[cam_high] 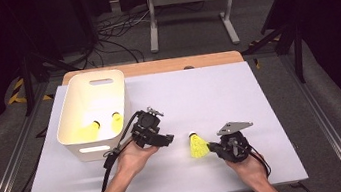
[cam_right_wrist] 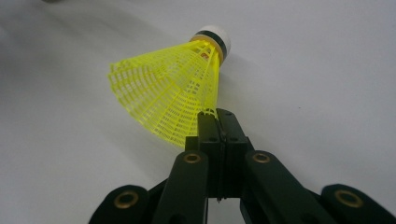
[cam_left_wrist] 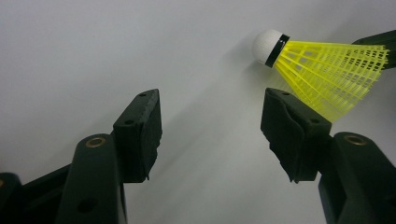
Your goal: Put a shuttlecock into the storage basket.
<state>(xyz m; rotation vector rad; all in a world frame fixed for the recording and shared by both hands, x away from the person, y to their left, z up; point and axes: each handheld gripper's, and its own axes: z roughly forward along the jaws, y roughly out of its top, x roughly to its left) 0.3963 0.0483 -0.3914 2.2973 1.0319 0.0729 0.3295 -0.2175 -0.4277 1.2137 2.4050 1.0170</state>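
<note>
The right gripper (cam_high: 212, 146) has its jaws pinched tight on the rim of a yellow shuttlecock's (cam_high: 197, 145) mesh skirt; in the right gripper view the two black jaws meet with the edge of the netting caught between them, and the shuttlecock (cam_right_wrist: 173, 88) fans out ahead with its white cork tip pointing away from the hand. It sits low over the white table (cam_high: 238, 91), a little right of the middle and near the person's edge, though whether the cork rests on the surface or hangs just above it is hard to say from here. The left gripper (cam_high: 167, 140) waits just beside it with jaws spread apart and nothing between them, the shuttlecock (cam_left_wrist: 322, 65) lying off past one jaw. To the left stands a white bin (cam_high: 72, 110) with two more yellow shuttlecocks (cam_high: 88, 133) inside.
</note>
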